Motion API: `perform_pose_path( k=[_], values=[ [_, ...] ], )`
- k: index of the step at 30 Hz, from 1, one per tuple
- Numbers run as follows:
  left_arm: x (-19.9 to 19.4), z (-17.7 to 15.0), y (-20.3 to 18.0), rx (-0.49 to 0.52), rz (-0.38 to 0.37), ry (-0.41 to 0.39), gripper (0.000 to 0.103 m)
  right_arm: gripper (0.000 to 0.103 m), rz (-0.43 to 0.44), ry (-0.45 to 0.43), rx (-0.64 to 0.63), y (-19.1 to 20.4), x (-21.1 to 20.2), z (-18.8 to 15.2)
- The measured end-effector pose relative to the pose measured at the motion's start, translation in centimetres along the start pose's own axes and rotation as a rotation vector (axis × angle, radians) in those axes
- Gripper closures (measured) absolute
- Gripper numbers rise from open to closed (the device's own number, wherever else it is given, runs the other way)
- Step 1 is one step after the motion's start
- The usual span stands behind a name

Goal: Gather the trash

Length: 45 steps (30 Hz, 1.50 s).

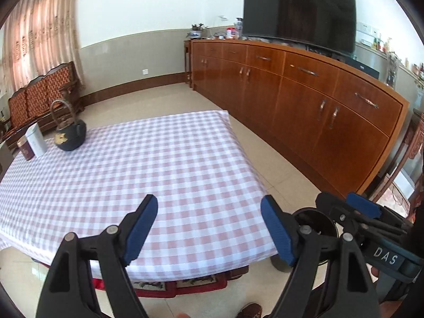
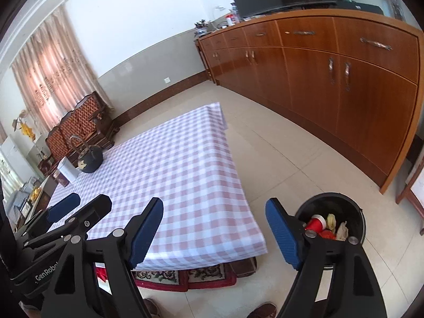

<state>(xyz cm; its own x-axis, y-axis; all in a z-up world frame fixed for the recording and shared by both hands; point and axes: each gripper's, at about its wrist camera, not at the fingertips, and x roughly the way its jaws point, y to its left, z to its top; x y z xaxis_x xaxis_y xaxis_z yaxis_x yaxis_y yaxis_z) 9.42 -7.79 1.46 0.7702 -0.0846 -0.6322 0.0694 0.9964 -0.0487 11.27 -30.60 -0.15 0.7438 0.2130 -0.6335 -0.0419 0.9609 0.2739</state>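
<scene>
We see the trash (image 2: 327, 225), a red cup and crumpled scraps, lying in the black bin (image 2: 357, 212) on the floor right of the checked counter (image 1: 159, 159), while our left hand-held gripper (image 1: 209, 228) and right hand-held gripper (image 2: 214, 230) hang above, both spread wide and empty.

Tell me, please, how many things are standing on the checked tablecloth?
3, all at the far left corner: a black kettle, a white box beside it, and a dark red tin next to the box.
</scene>
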Motion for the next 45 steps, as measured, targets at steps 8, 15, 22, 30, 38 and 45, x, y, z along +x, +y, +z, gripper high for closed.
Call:
perform_pose_path(
  k=[8,15,22,30,38,45],
  values=[
    [-2.4,-1.6,6.2,-0.106,0.142,-0.022,0.019,0.017,0.063,-0.018,-0.148,8.9,0.2,-1.3],
    [-5.2,-3.4,7.6,-0.133,0.160,-0.050,0.019,0.017,0.020,-0.078,-0.221,12.4,-2.5,-3.2],
    [-7.5,-4.3,7.1,-0.117,0.126,-0.074,0.015,0.014,-0.028,-0.112,-0.220,12.1,-6.1,-4.8],
    [-8.0,-4.9,5.3,-0.086,0.088,-0.080,0.015,0.013,-0.091,-0.145,-0.186,9.6,-8.7,-5.2],
    [-7.5,-5.4,4.0,-0.067,0.070,-0.053,0.015,0.013,-0.124,-0.121,-0.153,7.5,-9.0,-5.9],
    [-7.6,-5.5,2.9,-0.050,0.076,-0.058,0.015,0.013,-0.143,-0.127,-0.141,6.8,-9.1,-5.8]
  ],
)
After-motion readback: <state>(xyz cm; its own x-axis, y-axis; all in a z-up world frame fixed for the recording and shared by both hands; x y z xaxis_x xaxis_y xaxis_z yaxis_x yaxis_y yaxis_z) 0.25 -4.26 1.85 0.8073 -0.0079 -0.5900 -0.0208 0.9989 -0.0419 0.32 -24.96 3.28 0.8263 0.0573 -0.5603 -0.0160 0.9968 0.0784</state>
